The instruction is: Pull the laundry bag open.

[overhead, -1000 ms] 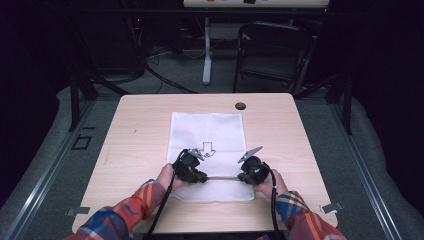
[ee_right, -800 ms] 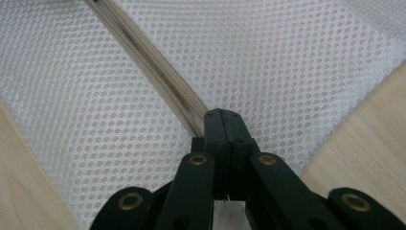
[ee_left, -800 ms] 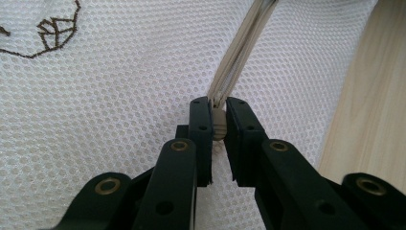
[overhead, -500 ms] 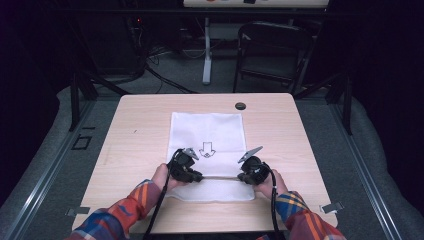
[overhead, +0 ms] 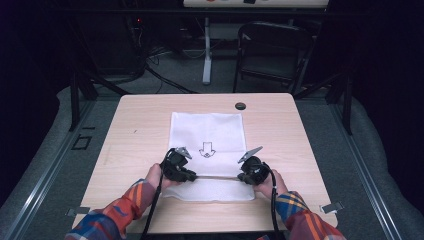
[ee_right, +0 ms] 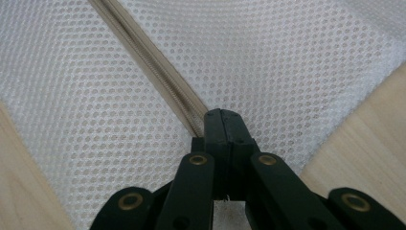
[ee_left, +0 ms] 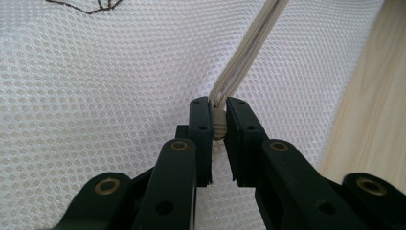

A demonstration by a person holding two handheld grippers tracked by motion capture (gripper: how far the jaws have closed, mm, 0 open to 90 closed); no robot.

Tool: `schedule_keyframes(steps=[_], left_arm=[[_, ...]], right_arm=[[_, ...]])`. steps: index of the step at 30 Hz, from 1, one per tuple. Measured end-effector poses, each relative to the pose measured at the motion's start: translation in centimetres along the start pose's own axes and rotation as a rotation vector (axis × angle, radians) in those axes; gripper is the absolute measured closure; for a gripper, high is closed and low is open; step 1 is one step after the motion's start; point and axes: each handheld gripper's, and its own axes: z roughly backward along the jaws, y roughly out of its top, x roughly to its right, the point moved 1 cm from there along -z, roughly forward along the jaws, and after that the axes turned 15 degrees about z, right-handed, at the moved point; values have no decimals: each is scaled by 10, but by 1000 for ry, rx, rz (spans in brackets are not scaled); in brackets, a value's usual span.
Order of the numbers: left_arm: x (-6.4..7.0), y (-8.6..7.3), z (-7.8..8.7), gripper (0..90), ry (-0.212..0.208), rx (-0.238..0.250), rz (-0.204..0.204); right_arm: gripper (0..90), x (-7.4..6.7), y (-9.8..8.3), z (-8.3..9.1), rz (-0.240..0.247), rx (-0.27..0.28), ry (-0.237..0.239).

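A white mesh bag (overhead: 207,150) lies flat in the middle of the bench (overhead: 130,130), a little nearer the person than the far edge. It has a small black arrow (overhead: 206,149) drawn on it. A pale zipper (overhead: 216,177) runs from left to right across the near part of the bag. The left claw (overhead: 192,176) pinches the little zipper pull (ee_left: 219,122) at the left end of the zipper; in the left claw view its two black jaws sit close together with the pull squeezed between them. The right claw (overhead: 241,177) grips the right end of the zipper, and in the right claw view its jaws are pressed tight with the zipper tape (ee_right: 158,72) running away from them over the mesh. The zipper looks pulled straight between the two claws. The person's left hand (overhead: 156,176) and right hand (overhead: 267,184) hold the claws from the near side, and striped sleeves (overhead: 125,207) come in from the near edge. A small dark round thing (overhead: 240,106) sits near the far edge of the bench. Behind the bench stands a dark chair (overhead: 272,55) on the grey floor.
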Motion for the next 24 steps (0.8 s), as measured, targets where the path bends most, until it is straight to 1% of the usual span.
schedule_keyframes(steps=[2,8,12,15,18,19,21,24], left_arm=[[-1,-1,1,813,2,4,-2],[-5,-5,6,813,8,4,9],[-10,-8,11,813,14,8,18],[-12,-10,14,813,18,22,34],[-14,-12,16,813,17,25,39],[-15,-12,17,813,22,17,37],[-17,-14,19,813,18,20,46],[-19,-17,21,812,25,15,49]], right_arm=[[900,0,0,0,-1,1,0],[900,0,0,0,-1,1,1],[900,0,0,0,-5,5,-3],[900,0,0,0,1,-2,0],[900,0,0,0,2,-5,3],[900,0,0,0,2,-5,3],[900,0,0,0,2,-5,3],[900,0,0,0,1,-4,3]])
